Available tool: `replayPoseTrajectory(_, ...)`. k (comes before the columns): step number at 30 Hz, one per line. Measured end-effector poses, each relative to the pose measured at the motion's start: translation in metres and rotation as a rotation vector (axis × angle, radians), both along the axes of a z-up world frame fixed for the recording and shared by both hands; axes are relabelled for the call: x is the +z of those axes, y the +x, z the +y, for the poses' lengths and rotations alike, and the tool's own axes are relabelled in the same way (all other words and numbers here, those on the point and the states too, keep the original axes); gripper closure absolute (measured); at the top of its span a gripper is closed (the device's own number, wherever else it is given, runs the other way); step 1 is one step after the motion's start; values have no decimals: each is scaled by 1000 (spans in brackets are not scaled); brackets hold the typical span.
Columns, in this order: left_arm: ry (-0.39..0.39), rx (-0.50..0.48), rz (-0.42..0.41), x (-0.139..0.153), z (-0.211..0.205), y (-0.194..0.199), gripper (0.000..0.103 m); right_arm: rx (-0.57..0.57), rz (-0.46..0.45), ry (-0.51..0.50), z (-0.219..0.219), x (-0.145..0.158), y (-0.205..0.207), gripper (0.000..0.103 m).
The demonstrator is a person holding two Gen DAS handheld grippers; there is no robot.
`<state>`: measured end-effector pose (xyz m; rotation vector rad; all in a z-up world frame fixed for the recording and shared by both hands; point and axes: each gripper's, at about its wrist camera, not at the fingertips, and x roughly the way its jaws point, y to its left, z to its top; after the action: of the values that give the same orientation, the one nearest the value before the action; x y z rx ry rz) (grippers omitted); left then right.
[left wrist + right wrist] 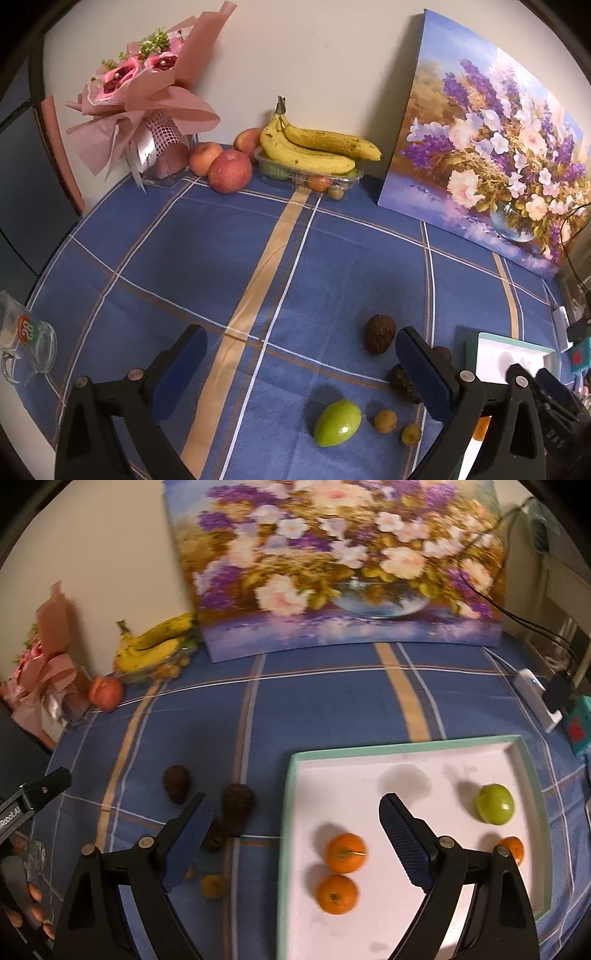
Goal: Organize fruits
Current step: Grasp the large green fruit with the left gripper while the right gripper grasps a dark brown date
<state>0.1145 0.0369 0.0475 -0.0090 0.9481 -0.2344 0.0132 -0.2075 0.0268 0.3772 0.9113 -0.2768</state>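
My left gripper [301, 373] is open and empty above the blue checked tablecloth. A green fruit [337, 423] lies just below and between its fingers, with two small brown fruits [385, 421] to its right and dark walnut-like fruits [380, 333] beyond. My right gripper [295, 830] is open and empty over the left edge of a white tray [406, 749]. The tray holds three oranges [345, 852] and a green fruit [495, 804]. Dark fruits [176, 783] and a small yellowish fruit [213, 886] lie left of the tray.
At the back stand bananas [314, 149] on a clear plastic box, three apples [230, 171], a pink bouquet [147, 96] and a leaning flower painting [491, 147]. A glass mug [22, 343] lies at the left table edge. Cables and a white charger [535, 698] lie at the right.
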Motion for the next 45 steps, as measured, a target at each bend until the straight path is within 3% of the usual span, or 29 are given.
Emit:
replayPoseTrajectory(7,20,-12,29,-6,3,0,0,61,4,15,24,-4,13,16)
replayPoseTrajectory(10,-4,14,32,-5,12,1,0,68,4,19,28,-6,18,27)
replayPoseTrajectory(13,-27,32,37,-5,19,5,0,60,2,36,27,-10,22,31)
replayPoseTrajectory(15,-40,40,47,-8,21,9,0,60,7,42,27,-14,25,40)
replayPoseTrajectory(19,-52,42,85,-18,22,20,1,51,21,63,23,-21,30,41)
replayPoseTrajectory(30,-88,109,65,-6,52,24,1,32,23,62,12,-20,41,44)
replayPoseTrajectory(36,-70,69,90,-13,36,14,2,51,76,80,10,-41,51,50)
replayPoseTrajectory(45,-83,-48,198,-42,-4,-8,13,54,113,128,10,-68,52,55)
